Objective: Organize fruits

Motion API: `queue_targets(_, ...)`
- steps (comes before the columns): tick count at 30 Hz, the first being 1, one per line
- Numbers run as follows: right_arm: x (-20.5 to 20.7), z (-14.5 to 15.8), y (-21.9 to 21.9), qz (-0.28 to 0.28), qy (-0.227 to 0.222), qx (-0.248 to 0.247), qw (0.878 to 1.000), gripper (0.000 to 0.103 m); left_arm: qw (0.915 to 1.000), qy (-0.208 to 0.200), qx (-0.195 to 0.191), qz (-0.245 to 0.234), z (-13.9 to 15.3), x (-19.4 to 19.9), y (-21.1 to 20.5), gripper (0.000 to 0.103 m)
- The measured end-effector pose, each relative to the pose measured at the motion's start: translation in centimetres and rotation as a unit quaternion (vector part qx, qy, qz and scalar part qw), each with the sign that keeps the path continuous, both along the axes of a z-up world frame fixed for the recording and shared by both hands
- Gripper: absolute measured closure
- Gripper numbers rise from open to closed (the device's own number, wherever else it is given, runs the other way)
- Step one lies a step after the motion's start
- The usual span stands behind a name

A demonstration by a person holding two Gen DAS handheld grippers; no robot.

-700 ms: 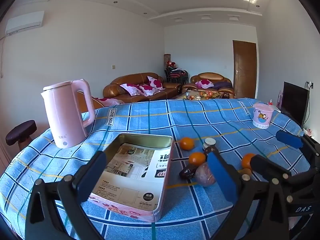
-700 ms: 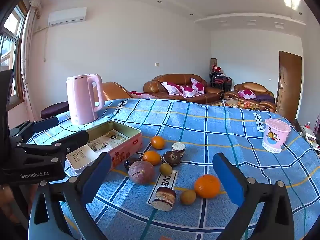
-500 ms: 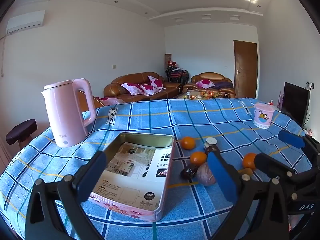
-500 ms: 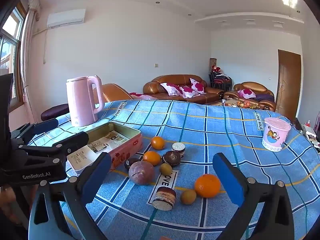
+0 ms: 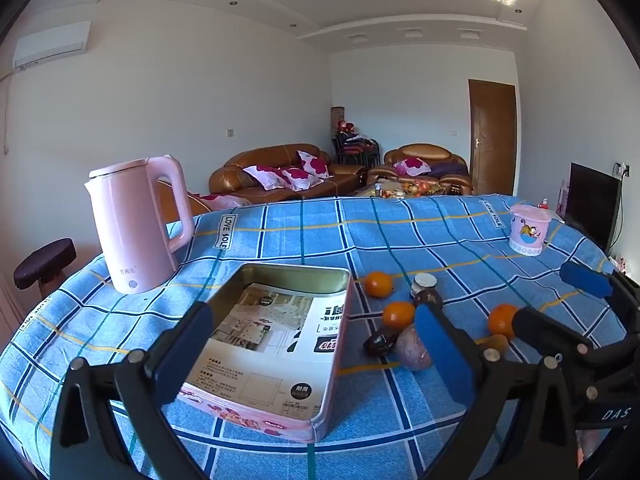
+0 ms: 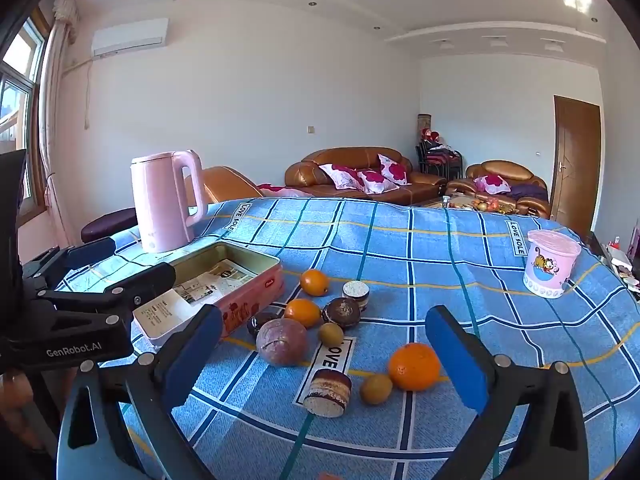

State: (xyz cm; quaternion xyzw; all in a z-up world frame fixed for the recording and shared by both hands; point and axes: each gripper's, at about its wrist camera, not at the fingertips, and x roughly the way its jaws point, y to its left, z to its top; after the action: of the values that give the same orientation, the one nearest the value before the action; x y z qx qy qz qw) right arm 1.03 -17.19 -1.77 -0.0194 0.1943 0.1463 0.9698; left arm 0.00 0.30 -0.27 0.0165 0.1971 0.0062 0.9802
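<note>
A pink tin (image 5: 276,344) (image 6: 224,280) lies open on the blue checked cloth, lined with printed paper. Right of it lie three oranges (image 6: 414,365) (image 6: 302,312) (image 6: 314,282), a purple passion fruit (image 6: 281,342), two kiwis (image 6: 376,389) (image 6: 331,334) and small round cakes (image 6: 328,392). My left gripper (image 5: 316,350) is open and empty, above the tin's near side. My right gripper (image 6: 324,360) is open and empty, in front of the fruit cluster. The left gripper's body (image 6: 80,304) shows at the left of the right wrist view.
A pink kettle (image 5: 136,224) (image 6: 166,200) stands behind the tin at the left. A pink cartoon cup (image 6: 550,262) (image 5: 527,230) stands at the far right. The table edge curves close below both grippers. Sofas and a door lie beyond.
Both grippers have drifted slightly; the views shift a little, with the tin and fruit nearly where they were. Both stay open and empty.
</note>
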Motion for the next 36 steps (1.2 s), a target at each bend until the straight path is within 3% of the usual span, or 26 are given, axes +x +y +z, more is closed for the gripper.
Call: queue_targets(36, 0.02, -0.54, 0.58, 0.004, 0.008, -0.001, 1.0, 0.001, 1.0, 0.002, 0.0, 0.001, -0.49, -0.01, 0.33, 0.0)
